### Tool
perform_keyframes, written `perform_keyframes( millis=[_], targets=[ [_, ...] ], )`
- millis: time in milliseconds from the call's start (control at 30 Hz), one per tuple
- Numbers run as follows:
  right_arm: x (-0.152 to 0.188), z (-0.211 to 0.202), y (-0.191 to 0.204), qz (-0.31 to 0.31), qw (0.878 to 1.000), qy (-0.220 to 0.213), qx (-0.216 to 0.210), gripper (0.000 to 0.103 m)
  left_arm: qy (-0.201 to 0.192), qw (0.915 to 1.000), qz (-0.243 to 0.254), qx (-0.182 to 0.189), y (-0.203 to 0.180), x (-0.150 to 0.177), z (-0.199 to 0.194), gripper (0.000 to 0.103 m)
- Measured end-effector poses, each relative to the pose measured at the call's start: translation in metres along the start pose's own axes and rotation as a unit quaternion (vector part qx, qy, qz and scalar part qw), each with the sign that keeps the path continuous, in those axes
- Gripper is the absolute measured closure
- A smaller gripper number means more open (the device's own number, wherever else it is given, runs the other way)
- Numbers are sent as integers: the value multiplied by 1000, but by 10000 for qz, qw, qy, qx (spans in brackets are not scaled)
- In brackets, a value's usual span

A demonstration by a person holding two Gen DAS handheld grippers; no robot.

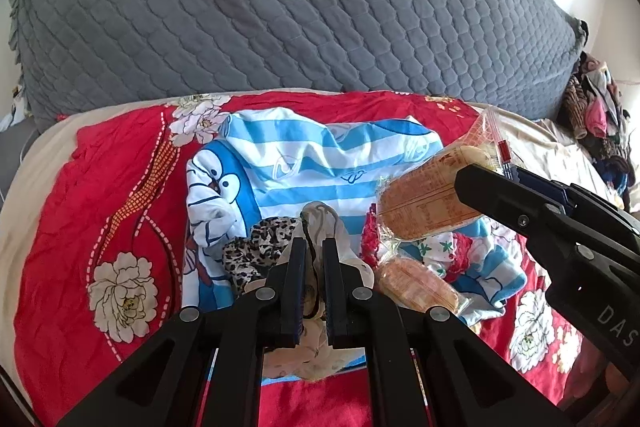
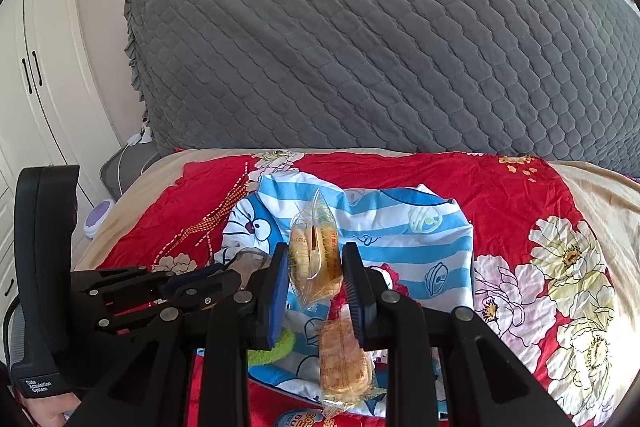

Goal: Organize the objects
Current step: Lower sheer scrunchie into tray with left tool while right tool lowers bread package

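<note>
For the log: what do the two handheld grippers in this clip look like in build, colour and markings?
Both are matte black linkage frames with round silver pivot pins and two flat parallel fingers faced with ribbed blue pads. The left gripper and right gripper look alike. The left one's handle carries a white "Data Acquisition System" label; white letters "DAS" show on the right one's body. No cables are visible.

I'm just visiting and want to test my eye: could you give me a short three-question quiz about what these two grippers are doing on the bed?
1. True or false: the right gripper holds a wrapped snack pack lifted above the striped cartoon cloth.
2. What does the left gripper grip? A) a leopard-print cloth B) a pale, whitish cloth C) a snack pack
3. Fill in: a second snack pack lies on the ____ cloth.

Key: 1 true; 2 B, the pale cloth, with the leopard-print cloth beside it; 3 striped.
</note>
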State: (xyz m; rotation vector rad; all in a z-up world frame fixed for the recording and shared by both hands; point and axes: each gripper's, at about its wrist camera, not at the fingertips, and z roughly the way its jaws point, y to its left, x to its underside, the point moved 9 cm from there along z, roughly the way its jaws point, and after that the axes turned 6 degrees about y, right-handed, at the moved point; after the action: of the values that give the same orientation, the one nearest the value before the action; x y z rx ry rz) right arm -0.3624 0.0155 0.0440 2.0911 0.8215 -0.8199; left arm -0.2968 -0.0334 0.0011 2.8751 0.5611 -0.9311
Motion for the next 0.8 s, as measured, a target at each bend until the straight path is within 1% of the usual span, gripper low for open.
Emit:
perform_keyframes(
  millis=[267,467,800],
  targets=[
    [-4,11,-3,17,10000,39,14,76,24,10000,7,-86,4,-6,8,95],
    [-4,22,-9,59,9999,128,45,76,-9,10000,-73,-65,5,-13,13,95],
    [-4,46,-18,69,9995,276,118,76,39,9999,64,-126,-1,-21,33,95]
  ],
)
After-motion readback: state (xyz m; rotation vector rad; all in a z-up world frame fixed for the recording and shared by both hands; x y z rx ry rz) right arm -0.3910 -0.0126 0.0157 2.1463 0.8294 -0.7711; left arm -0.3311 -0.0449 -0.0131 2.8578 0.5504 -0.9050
